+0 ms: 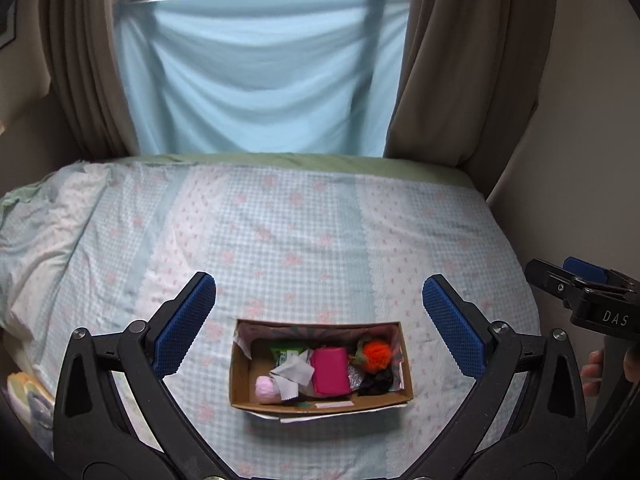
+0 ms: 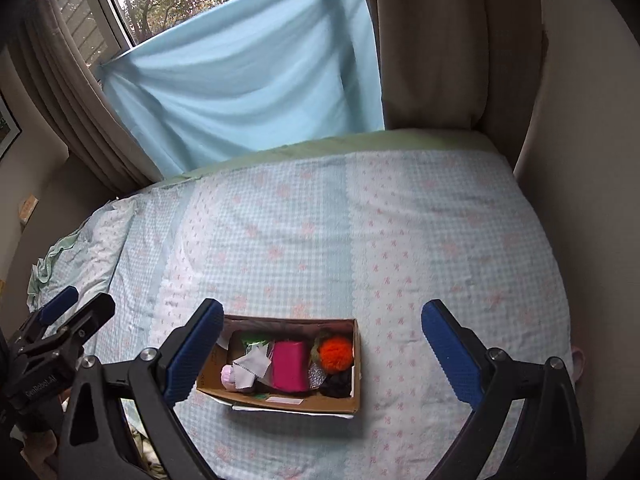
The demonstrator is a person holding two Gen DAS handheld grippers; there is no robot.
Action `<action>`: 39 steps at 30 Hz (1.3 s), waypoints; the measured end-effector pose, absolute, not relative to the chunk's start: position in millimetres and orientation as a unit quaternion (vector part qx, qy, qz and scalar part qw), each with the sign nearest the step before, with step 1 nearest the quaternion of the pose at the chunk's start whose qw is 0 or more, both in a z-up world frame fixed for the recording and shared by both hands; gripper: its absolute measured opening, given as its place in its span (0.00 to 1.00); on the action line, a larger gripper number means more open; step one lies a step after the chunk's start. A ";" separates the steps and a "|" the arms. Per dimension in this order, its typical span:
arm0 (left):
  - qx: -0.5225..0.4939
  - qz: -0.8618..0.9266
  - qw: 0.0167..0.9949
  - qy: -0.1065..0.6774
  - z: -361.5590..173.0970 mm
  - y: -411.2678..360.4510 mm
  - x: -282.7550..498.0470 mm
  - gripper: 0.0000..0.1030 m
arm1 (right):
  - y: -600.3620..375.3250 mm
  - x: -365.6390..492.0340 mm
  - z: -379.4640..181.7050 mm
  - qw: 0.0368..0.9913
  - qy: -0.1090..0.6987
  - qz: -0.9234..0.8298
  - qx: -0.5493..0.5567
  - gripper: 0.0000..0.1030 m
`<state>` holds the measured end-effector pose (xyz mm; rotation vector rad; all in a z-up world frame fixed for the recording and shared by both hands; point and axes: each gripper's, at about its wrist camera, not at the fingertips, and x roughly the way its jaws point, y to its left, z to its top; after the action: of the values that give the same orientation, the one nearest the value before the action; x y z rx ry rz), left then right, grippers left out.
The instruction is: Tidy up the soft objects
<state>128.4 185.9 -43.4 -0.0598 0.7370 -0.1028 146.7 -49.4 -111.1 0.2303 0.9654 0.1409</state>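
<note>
Cardboard box [image 1: 320,402] of soft things sits on the bed [image 1: 304,232] — just ahead of both empty grippers, left gripper [image 1: 319,304] and right gripper [image 2: 322,330] spread wide.

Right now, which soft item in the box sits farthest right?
The orange pom-pom in the cardboard box, at its far-right corner; the pink pouch sits mid-box, the pale pink ball left.
</note>
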 end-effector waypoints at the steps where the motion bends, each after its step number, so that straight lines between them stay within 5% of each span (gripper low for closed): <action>1: -0.026 -0.053 0.937 0.345 -31.4 184.1 123.4 1.00 | -53.0 141.8 -95.3 0.887 0.447 0.060 0.101 0.96; 12: -0.010 -0.047 0.964 0.263 10.7 168.3 79.0 1.00 | -67.7 78.3 1.1 0.951 0.306 0.001 0.043 0.96; 39: 0.009 -0.038 0.968 0.247 8.3 159.5 64.9 1.00 | -67.7 53.4 4.4 0.960 0.278 -0.014 0.028 0.96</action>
<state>64.9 159.5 8.3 0.0192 0.5002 -0.0775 53.4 -67.7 4.4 0.0577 0.5635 -0.0291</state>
